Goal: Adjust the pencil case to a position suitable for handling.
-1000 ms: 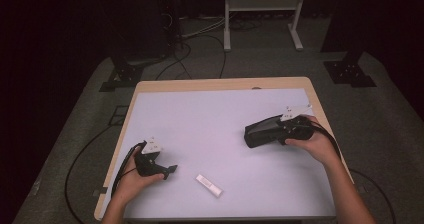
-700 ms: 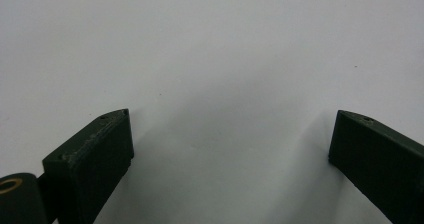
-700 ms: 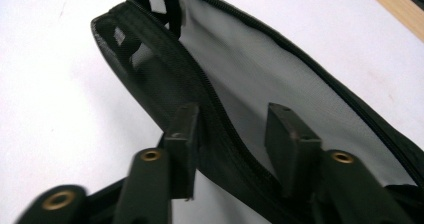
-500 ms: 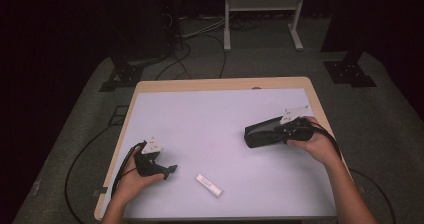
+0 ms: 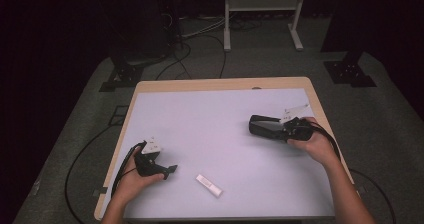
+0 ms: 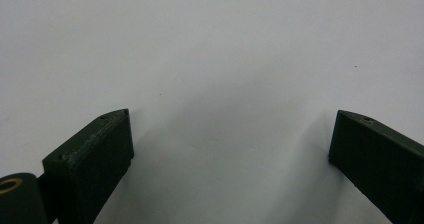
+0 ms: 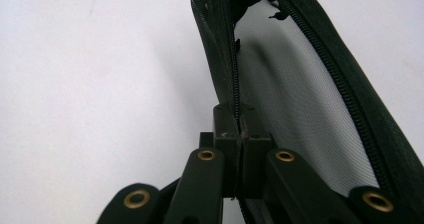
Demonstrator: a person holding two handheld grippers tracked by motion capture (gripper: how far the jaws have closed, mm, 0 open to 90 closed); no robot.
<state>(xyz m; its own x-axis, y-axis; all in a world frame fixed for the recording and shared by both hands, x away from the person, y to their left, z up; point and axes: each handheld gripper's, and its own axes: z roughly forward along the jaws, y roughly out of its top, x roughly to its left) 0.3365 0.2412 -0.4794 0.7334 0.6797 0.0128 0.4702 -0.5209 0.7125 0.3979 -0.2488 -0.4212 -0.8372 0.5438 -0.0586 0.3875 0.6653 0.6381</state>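
- Right gripper (image 5: 284, 127): its jaws are clenched on the zipper edge of the black mesh pouch (image 5: 266, 126), which lies on the right half of the table (image 5: 225, 104). The right gripper view shows the pouch (image 7: 300, 99) with its mouth gaping and the zipper teeth running up from the pinch point.
- Left gripper (image 5: 170, 169): released, jaws spread wide over bare tabletop in the left gripper view, holding nothing (image 6: 230, 134). It rests near the front left corner of the table.
- Small white bar (image 5: 208, 185): lies flat near the front edge, just beside the left gripper and well apart from the pouch.
- Step in hand, as judged: gaping the pouch so that the bar can go in.
- To do it well: keep the right grip firm on the zipper edge, hold the mouth lifted and turned toward the bar, and avoid dragging the pouch.
- The left gripper should straddle the bar across its narrow width, then close squarely so it does not pivot.
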